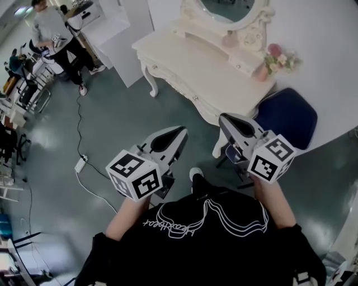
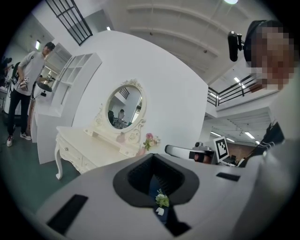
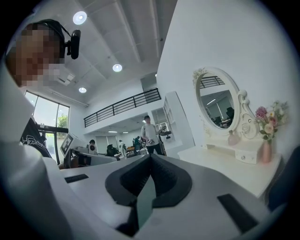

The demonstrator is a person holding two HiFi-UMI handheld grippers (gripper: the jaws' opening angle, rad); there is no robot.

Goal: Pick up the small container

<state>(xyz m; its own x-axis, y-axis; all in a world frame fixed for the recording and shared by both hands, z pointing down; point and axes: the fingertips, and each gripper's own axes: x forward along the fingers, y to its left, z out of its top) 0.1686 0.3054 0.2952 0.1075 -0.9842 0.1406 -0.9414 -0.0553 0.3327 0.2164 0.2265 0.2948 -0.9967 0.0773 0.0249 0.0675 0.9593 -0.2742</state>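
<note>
The left gripper (image 1: 180,133) and right gripper (image 1: 225,119) both have their jaws closed together, empty. The small container (image 1: 230,39), tiny and blurred, stands at one o'clock on the dressing table (image 1: 187,60). It sits below a mirror (image 1: 226,8) that is cut off at the top.

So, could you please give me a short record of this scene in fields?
table: cream carved dressing table
on table: small pink container; pink vase of flowers
seat: dark blue padded chair
left gripper: fingers shut, empty, in the air
right gripper: fingers shut, empty, in the air
task: container not yet reached
</note>
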